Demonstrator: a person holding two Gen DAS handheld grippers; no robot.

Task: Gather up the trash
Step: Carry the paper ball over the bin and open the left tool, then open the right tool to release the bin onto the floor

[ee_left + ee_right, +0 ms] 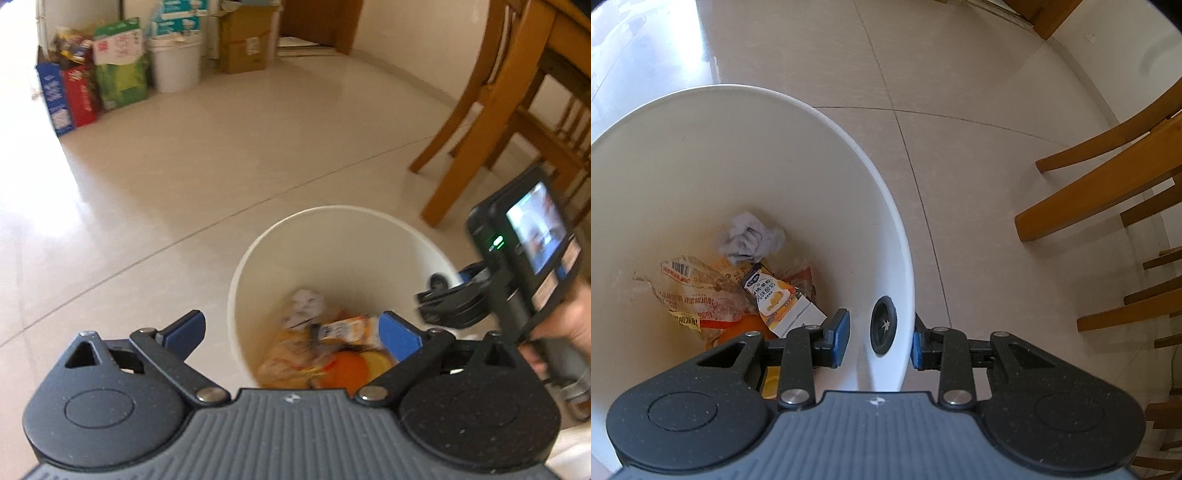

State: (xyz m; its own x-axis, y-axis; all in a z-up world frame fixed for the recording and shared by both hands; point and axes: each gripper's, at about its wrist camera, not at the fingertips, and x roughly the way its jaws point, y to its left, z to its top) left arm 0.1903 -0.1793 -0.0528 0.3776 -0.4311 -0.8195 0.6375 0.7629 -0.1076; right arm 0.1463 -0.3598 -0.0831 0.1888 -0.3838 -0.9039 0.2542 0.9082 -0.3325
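A white bin (pixel 332 243) stands on the tiled floor. Inside lie a crumpled tissue (pixel 304 302), a small drink carton (pixel 351 328), a printed wrapper (pixel 288 354) and orange scraps (pixel 347 369). My left gripper (pixel 291 328) hovers over the bin's mouth, open wide with nothing between its fingers. The right wrist view looks down into the bin (pixel 738 147) at the tissue (pixel 751 238), carton (pixel 775 295) and wrapper (pixel 694 291). My right gripper (pixel 879 343) straddles the bin's wall, one finger inside and one outside, shut on it beside a black grommet (pixel 882 325). That gripper (pixel 439 299) shows at the bin's right rim.
A wooden chair (pixel 480 110) stands to the right of the bin, its legs (pixel 1108 184) close by. Against the far wall stand coloured bags (pixel 122 74), a white bucket (pixel 173 62) and a cardboard box (pixel 243 40). A person's hand (pixel 565 325) holds the right gripper's handle.
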